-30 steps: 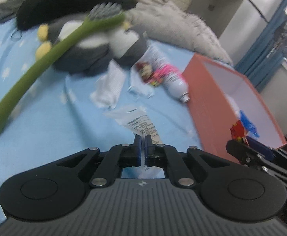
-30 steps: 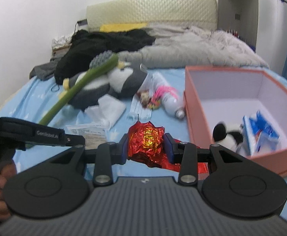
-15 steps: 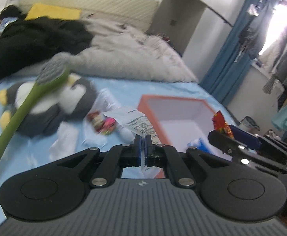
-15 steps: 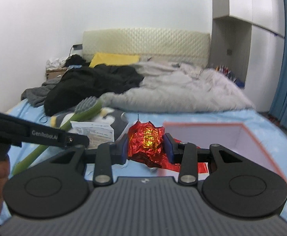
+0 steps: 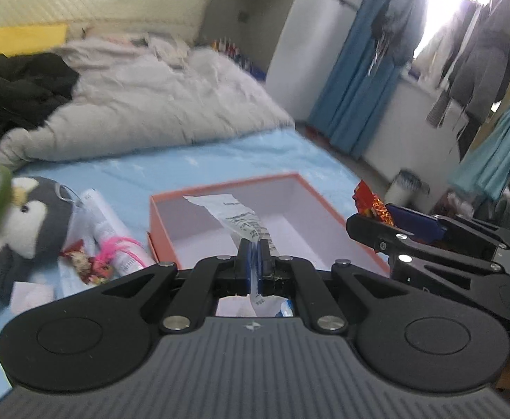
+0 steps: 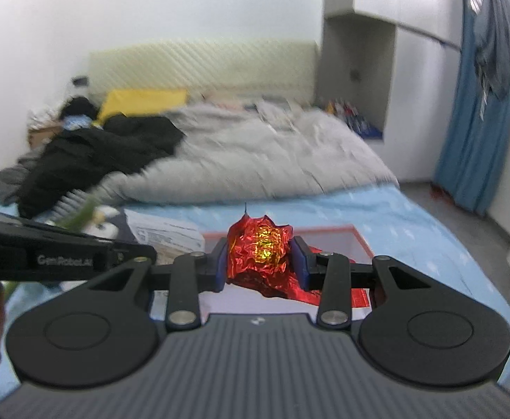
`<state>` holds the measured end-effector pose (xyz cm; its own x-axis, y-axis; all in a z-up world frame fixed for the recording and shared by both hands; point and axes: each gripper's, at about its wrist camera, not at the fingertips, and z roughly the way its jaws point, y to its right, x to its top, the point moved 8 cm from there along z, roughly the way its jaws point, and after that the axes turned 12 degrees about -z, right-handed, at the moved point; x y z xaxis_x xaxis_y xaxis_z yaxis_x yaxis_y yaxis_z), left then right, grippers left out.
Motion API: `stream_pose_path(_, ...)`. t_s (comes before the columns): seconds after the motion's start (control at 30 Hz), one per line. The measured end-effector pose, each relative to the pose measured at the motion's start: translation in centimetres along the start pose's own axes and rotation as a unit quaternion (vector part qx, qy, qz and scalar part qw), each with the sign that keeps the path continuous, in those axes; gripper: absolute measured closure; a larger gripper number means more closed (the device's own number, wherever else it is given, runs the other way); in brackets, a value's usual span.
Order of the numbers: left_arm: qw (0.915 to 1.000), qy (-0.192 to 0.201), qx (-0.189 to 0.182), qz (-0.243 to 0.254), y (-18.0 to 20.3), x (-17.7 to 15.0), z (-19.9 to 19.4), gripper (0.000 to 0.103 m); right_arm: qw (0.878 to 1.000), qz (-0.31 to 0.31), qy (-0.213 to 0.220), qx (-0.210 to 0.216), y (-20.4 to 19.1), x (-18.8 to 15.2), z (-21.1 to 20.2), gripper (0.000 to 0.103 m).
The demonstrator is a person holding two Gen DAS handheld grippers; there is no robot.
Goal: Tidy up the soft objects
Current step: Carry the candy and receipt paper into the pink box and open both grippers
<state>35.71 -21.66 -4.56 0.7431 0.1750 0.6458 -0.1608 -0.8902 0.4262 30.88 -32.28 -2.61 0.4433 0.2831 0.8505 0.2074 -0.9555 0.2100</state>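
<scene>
The left gripper [image 5: 254,246] pinches a thin clear wrapper [image 5: 238,217]: light, limp, likely slippery, best held by its edge. The right gripper [image 6: 261,262] clamps crinkled red foil [image 6: 260,251], light and crushable. Just ahead lies the orange box [image 5: 171,206].

Blue curtains [image 5: 345,104], cream headboard [image 6: 202,66].
</scene>
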Motion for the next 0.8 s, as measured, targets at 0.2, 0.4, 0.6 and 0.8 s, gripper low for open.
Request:
stream_pose_path(0.2,0.9971,-0.072,0.023,0.004,0.6,-0.3,6.9,0.099,0.995,0.034,-0.096,0.016,2.8,-4.2,5.4,0.062)
stream_pose_path(0.4,0.9887,-0.146,0.034,0.01,0.5,-2.1,11.8,0.099,0.982,0.093,-0.159,0.038,4.8,-8.4,8.3,0.062)
stream_pose_path(0.6,0.9844,-0.169,0.048,0.017,0.7,-3.7,13.7,0.099,0.978,0.086,-0.188,0.028,4.6,-10.6,8.8,0.062)
stream_pose_path(0.8,0.9827,-0.176,0.055,0.019,0.7,-3.8,13.6,0.083,0.979,0.084,-0.187,0.013,5.1,-10.4,8.9,0.05)
